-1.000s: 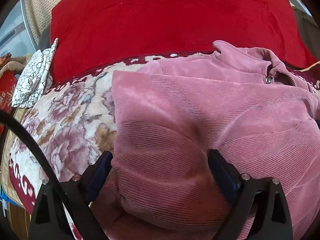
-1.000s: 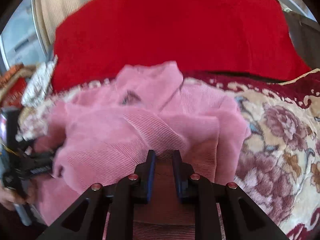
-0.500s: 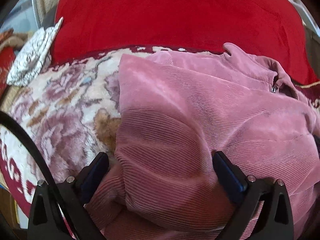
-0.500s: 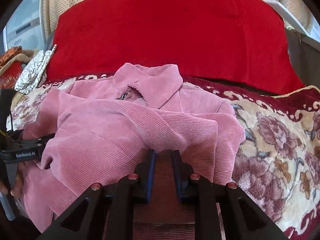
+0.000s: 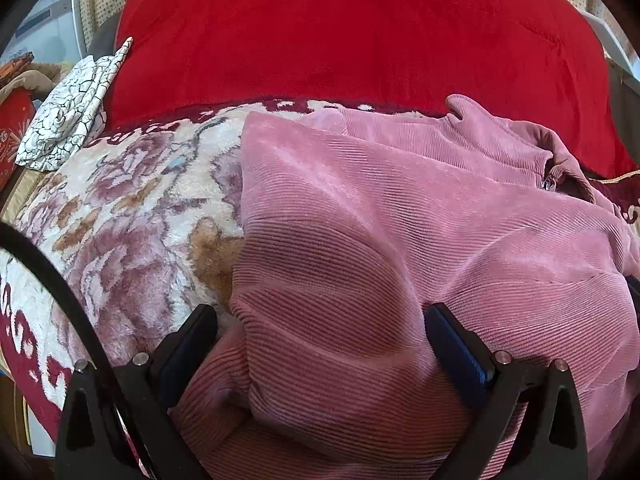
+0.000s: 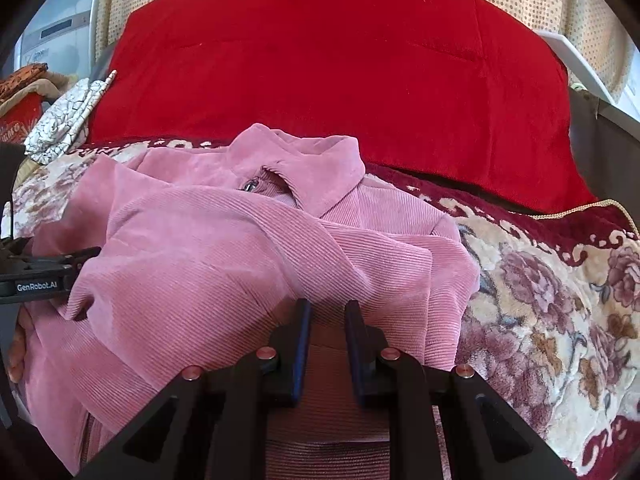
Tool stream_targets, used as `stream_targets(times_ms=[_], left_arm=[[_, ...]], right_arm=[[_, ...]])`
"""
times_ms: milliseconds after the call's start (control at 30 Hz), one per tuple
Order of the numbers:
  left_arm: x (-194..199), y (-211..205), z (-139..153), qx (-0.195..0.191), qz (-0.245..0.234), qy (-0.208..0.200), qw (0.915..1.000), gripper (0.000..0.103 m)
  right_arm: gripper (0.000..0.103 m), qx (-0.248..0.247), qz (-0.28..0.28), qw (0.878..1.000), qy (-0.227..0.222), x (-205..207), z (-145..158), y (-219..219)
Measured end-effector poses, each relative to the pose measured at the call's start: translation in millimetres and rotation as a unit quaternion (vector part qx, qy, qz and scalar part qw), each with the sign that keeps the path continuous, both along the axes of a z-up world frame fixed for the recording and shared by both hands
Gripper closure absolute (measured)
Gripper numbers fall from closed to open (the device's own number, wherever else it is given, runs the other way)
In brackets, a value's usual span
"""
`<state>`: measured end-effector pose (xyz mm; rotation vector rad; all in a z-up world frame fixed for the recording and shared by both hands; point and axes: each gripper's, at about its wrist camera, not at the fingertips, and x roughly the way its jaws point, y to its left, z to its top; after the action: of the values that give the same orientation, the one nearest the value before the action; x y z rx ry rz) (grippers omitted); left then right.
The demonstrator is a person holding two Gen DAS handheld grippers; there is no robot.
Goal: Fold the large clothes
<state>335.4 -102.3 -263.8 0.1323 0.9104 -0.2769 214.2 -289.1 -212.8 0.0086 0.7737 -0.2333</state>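
Floral blanket carried the pink jacket, the right tongs pinching its hem, while only the left view showed the left tongs spread wide around a fold.

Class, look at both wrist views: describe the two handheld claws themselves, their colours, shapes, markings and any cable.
Both are matte black, with angular, strut-like fingers and dark blue pads. The left claw has silver rivets and a black cable curving past it; seen from the right wrist, its side reads "GenRobot.AI" in white. The right claw has reddish, copper-toned rivets. No sleeves show.
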Motion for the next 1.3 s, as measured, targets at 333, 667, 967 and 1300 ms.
stream_targets(times_ms=[333, 667, 967, 1300], left_arm=[[-2.2, -0.1, 0.5, -0.003, 0.003, -0.007, 1.0, 0.0], [-10.6, 2.6, 8.2, 0.015, -0.021, -0.016, 0.9995, 0.0], [-53.1, 62.5, 25.1, -0.027, -0.017, -0.048, 0.9984, 0.0], [-98.0, 131.3, 6.6, -0.025, 0.018, -0.009, 0.9995, 0.0]], right_arm=[[0.082, -0.01, 0.005, 1.0, 0.0, -0.1, 0.7, 0.5], [0.082, -0.006, 0.015, 1.0, -0.008, -14.3, 1.6, -0.3], [0.082, 0.106, 0.055, 0.992, -0.049, -53.4, 12.5, -35.8], [0.015, 0.198, 0.05, 0.974, -0.094, -118.5, 9.1, -54.4]])
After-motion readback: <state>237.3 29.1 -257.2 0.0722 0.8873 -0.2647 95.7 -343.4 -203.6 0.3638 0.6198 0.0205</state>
